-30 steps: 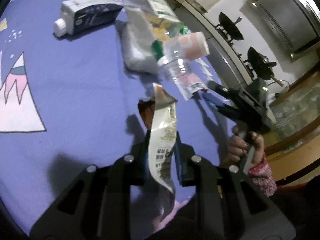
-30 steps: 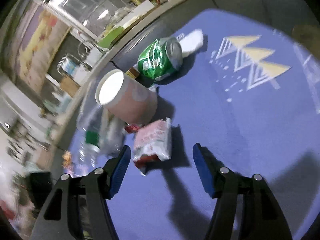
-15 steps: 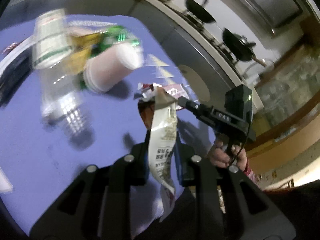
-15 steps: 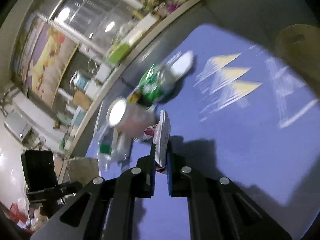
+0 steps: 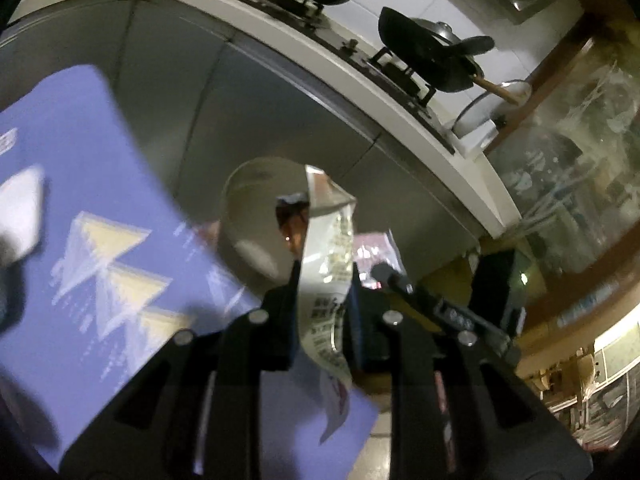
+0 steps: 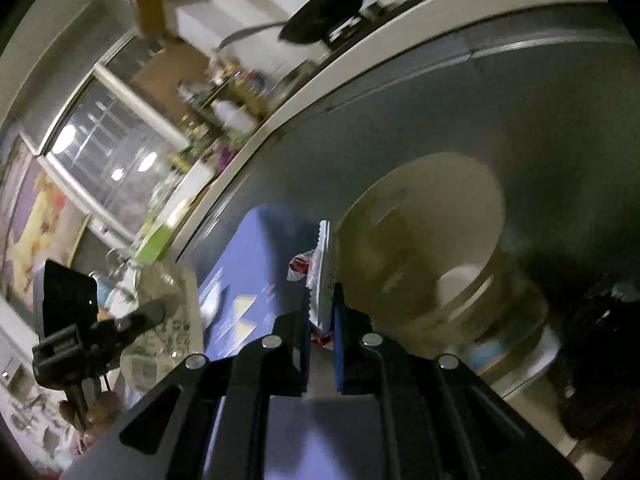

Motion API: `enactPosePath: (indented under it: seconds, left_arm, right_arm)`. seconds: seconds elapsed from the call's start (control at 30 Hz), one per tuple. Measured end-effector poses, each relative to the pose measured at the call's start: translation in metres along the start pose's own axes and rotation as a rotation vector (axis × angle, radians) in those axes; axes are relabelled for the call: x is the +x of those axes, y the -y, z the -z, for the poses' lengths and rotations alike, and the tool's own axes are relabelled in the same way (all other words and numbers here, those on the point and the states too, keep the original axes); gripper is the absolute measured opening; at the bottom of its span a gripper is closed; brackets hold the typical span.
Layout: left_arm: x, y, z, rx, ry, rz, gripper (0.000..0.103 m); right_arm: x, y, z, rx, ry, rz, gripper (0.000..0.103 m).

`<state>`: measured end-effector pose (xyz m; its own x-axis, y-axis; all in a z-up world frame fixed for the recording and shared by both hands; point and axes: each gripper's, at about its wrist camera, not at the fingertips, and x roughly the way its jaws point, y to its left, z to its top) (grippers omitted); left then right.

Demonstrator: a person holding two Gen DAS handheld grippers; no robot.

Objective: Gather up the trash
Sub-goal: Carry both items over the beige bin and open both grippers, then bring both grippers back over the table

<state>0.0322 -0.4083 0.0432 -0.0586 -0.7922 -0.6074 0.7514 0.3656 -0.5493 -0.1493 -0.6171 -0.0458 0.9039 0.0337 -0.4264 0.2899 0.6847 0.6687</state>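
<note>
Beyond the purple worktop (image 5: 100, 184), a beige round bin (image 6: 452, 216) stands. The left hand-held gripper (image 5: 325, 300) clamps a long white printed wrapper (image 5: 326, 276). The right hand-held gripper (image 6: 322, 312) pinches a small red-and-white packet (image 6: 322, 280).

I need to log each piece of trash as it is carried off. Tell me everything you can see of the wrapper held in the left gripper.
The wrapper is a long, thin strip of shiny, crinkled film, cream-white with dark printed text and a reddish patch near its lower end. It stands roughly upright, pinched across its middle by the left gripper, whose jaws are shut on it. Its torn top curls over above the fingers, showing a brownish inner side; its tail hangs loose below them. It is lifted clear of the purple cloth, and only the gripper touches it. Behind it is a pale round bin.
</note>
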Motion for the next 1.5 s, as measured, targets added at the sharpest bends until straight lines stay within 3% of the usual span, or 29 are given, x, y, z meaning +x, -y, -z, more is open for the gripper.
enactPosePath:
  seconds: [0.13,0.23,0.27,0.3,0.37,0.43,0.5,0.63,0.77,1.03,1.13,1.23,1.3,1.33,1.37,1.43,1.5]
  left_arm:
    - [0.042,-0.001,-0.035,-0.044,0.049,0.004,0.02]
    - [0.072,-0.01,-0.049,-0.092,0.085,-0.051,0.02]
    - [0.08,-0.014,-0.049,-0.101,0.086,-0.074,0.021]
    - [0.092,-0.017,-0.05,-0.11,0.081,-0.088,0.028]
    - [0.114,-0.026,-0.048,-0.14,0.043,-0.095,0.045]
    - [0.126,-0.036,-0.044,-0.186,0.012,-0.094,0.051]
    - [0.125,-0.04,-0.041,-0.207,-0.002,-0.09,0.051]
    - [0.098,-0.031,-0.031,-0.188,0.024,-0.073,0.051]
    - [0.045,-0.002,-0.008,-0.091,0.089,-0.055,0.051]
    - [-0.068,0.032,0.061,0.096,0.161,-0.07,0.051]
    - [-0.118,0.03,0.088,0.151,0.215,-0.156,0.052]
    - [-0.175,0.011,0.114,0.148,0.301,-0.345,0.059]
    - [-0.215,-0.012,0.127,0.072,0.373,-0.532,0.075]
    - [-0.237,-0.032,0.135,-0.008,0.408,-0.65,0.078]
    - [-0.25,-0.046,0.139,-0.067,0.423,-0.711,0.079]
    - [-0.27,-0.077,0.145,-0.189,0.429,-0.784,0.08]
    - [-0.282,-0.111,0.15,-0.33,0.413,-0.803,0.08]
  right_arm:
    - [0.008,0.012,-0.017,-0.028,0.016,0.067,0.005]
    - [0.021,0.025,-0.023,0.004,0.013,0.087,0.008]
    - [0.026,0.03,-0.025,0.031,0.007,0.083,0.013]
    - [0.031,0.038,-0.026,0.073,0.0,0.071,0.017]
    - [0.037,0.049,-0.027,0.134,0.002,0.056,0.043]
    - [0.039,0.05,-0.029,0.155,0.034,0.065,0.061]
    - [0.034,0.049,-0.029,0.14,0.066,0.085,0.062]
    - [0.023,0.043,-0.027,0.13,0.09,0.078,0.062]
    - [0.015,0.024,-0.022,0.09,0.093,0.06,0.062]
    - [0.015,-0.063,0.001,-0.093,0.042,-0.035,0.062]
    - [0.017,-0.106,0.021,-0.191,0.023,-0.071,0.062]
    - [0.026,-0.154,0.047,-0.311,0.005,-0.096,0.062]
    - [0.033,-0.182,0.067,-0.38,-0.016,-0.112,0.062]
    - [0.038,-0.193,0.075,-0.409,-0.03,-0.119,0.064]
    - [0.044,-0.205,0.084,-0.442,-0.046,-0.124,0.066]
    - [0.057,-0.23,0.105,-0.52,-0.084,-0.131,0.068]
    - [0.071,-0.253,0.126,-0.593,-0.119,-0.135,0.07]
